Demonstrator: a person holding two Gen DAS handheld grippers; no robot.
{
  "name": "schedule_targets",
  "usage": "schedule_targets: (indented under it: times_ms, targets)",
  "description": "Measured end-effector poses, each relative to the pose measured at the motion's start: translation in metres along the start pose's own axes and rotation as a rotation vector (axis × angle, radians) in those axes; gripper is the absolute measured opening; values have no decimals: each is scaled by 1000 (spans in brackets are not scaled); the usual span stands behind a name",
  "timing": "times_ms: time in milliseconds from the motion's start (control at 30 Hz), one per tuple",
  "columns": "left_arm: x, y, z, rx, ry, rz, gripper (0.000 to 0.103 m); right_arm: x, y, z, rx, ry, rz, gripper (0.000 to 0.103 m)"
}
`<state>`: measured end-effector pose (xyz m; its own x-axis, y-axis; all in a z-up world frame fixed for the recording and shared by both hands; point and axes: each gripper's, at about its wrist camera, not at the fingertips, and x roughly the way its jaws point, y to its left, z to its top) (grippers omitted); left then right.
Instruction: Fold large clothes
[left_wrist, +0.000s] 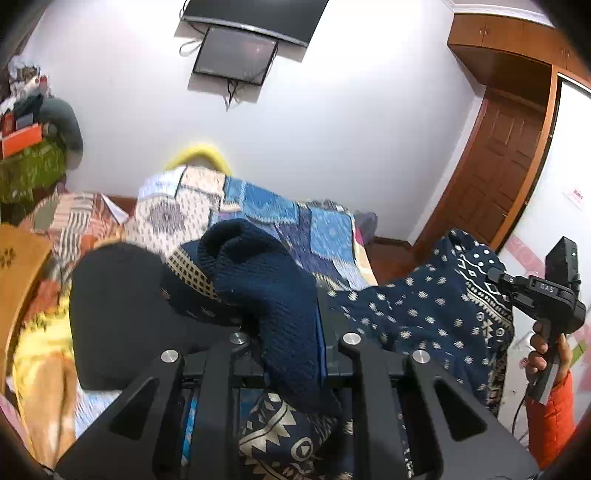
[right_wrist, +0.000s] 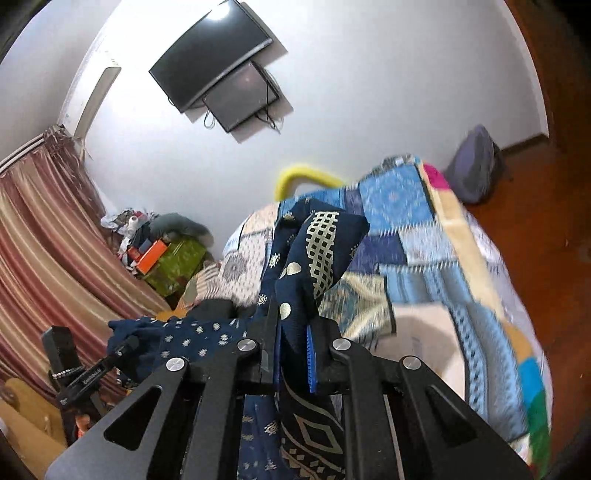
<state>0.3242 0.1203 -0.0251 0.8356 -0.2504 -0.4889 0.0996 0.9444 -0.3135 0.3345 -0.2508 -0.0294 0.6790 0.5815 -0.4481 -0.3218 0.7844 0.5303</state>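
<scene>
A: Gripping a bunched fold of the navy patterned garment, the left hand-held gripper has its 2 fingers closed on the knitted cuff, which spills over and down between them.

B: And the right hand-held gripper?

A: Likewise closed: its fingers pinch another gathered part of the same garment, the cream grid and dot print standing up above the fingers.

B: Where does the garment lie?

A: Held up between both hand-held grippers, spanning from one to the other above the bed with its patchwork quilt. In the left wrist view the right hand-held gripper appears at the far right, the cloth reaching toward it.

B: Background?

A: 2 dark screens on the white wall.
</scene>
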Motion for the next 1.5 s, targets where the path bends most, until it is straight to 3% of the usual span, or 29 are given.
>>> schedule_targets:
  times_ms: [133,233,367,533,700,933,1100,1500]
  targets:
    - [37,14,17,-16,25,21,17,20,-8,11,9,-13,-22,9]
    - [75,28,17,-19,81,56,17,47,-23,11,34,26,-60,9]
    - [136,52,-5,-26,204,136,17,92,-55,-2,41,110,-152,9]
    - [193,100,-38,-135,328,186,18,132,-106,-25,54,186,-275,9]
    - [215,131,-62,-204,390,171,22,143,-143,-36,125,240,-249,11]
    - [203,118,-65,-188,394,200,26,129,-128,-43,118,221,-303,18]
    - [186,106,-66,-155,403,216,26,112,-113,-48,108,259,-307,30]
    - [88,85,-68,-100,320,201,26,32,-63,-60,30,218,-266,36]
